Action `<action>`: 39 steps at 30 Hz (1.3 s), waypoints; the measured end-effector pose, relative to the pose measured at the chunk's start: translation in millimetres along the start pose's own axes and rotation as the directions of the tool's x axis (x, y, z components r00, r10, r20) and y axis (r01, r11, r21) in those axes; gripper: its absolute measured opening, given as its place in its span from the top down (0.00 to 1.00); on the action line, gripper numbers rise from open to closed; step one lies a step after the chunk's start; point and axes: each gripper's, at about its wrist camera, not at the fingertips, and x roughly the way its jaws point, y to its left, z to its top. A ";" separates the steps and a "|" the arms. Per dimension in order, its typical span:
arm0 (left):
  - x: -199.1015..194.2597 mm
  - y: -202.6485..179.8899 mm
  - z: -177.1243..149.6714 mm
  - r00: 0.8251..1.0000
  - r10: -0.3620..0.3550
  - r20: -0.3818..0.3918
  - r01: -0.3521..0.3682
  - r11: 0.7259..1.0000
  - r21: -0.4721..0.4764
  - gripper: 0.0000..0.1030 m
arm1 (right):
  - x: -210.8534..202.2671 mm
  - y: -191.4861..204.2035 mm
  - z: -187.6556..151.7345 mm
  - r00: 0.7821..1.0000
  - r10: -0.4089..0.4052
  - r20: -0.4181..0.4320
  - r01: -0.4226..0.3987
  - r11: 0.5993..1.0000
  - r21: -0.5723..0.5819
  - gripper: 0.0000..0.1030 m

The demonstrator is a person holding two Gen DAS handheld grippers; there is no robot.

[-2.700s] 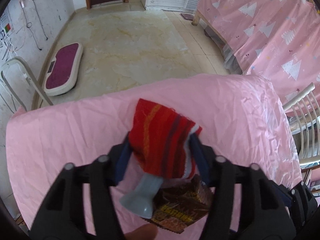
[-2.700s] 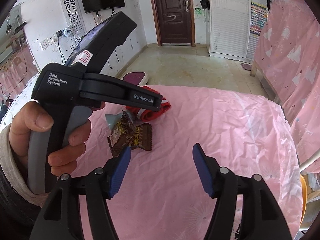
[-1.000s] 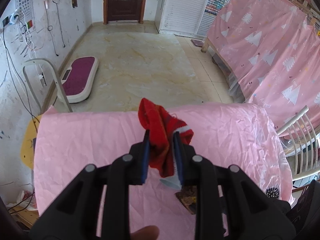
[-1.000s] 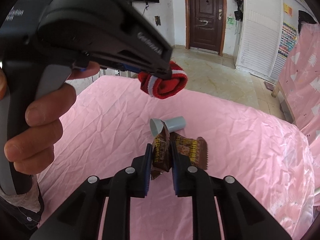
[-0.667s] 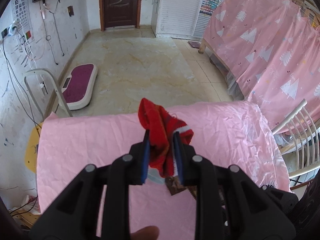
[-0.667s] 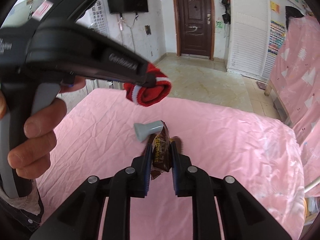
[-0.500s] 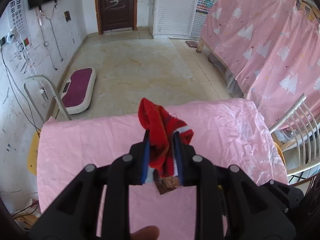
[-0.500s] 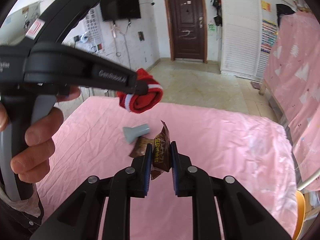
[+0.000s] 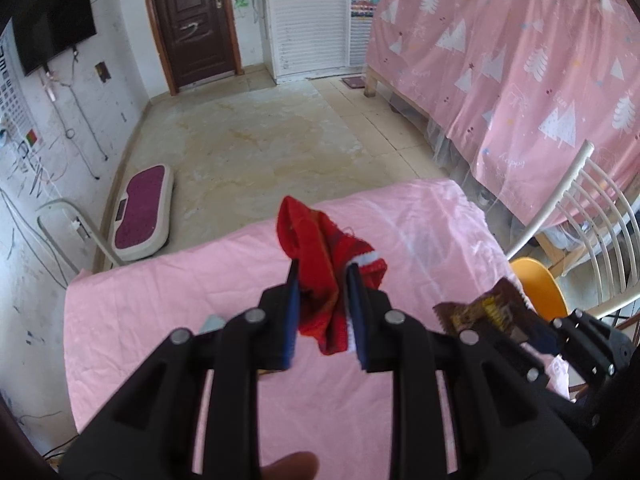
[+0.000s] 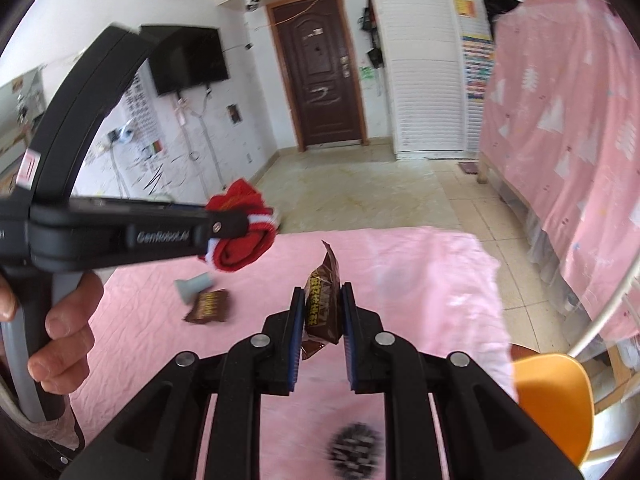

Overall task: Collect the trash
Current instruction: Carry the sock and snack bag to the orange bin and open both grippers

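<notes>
While a pink wrinkled cloth (image 9: 168, 344) covers the whole tabletop, the biggest things around it are the pink tree-printed curtain (image 9: 520, 60) past the right edge, the pale tiled floor (image 9: 260, 140) beyond the far edge, and a brown door (image 10: 320, 80) in the back wall. Just off the right edge stands a white-backed chair with an orange seat (image 10: 552, 396), and on the floor near the far left corner lies a purple-topped scale (image 9: 142, 212).

Above the cloth, the left gripper (image 9: 322, 308) has its blue pads pressed narrow onto a red sock with a white band (image 9: 320, 264), which hangs bunched between them, clear of the cloth. In the right wrist view this same sock (image 10: 244, 236) shows at the tip of the black tool, held by a hand (image 10: 60, 320) at the left side.

The right gripper (image 10: 322, 328) has its jaws drawn nearly together on a brown snack wrapper with yellow print (image 10: 322, 304), standing upright between the pads and lifted off the cloth; in the left wrist view that wrapper (image 9: 484, 312) sits near the right edge.

Toward the far left part of the tabletop, a second brown wrapper (image 10: 210, 306) lies flat, and touching its far side is a small grey funnel-shaped plastic piece (image 10: 194, 286) on its side
</notes>
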 end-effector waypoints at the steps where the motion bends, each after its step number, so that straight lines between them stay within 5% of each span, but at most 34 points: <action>1: 2.1 -10.7 1.2 1.000 -0.003 -0.003 0.003 1.000 0.016 0.79 | -6.5 -12.6 -0.7 1.000 -0.012 0.008 0.011 1.000 0.016 0.93; 19: 24.6 -153.5 -0.3 0.998 -0.042 -0.041 0.050 0.971 0.234 0.79 | -74.0 -155.1 -43.9 0.977 -0.199 0.075 0.179 0.960 0.215 0.93; 32: 56.5 -237.4 -9.2 0.976 -0.142 -0.163 0.188 0.931 0.312 0.79 | -75.1 -221.8 -82.1 0.958 -0.282 0.043 0.254 0.911 0.325 0.93; 39: 76.8 -276.1 -14.7 0.968 -0.136 -0.209 0.204 0.915 0.348 0.67 | -71.0 -246.0 -95.0 0.955 -0.296 0.021 0.268 0.892 0.365 0.93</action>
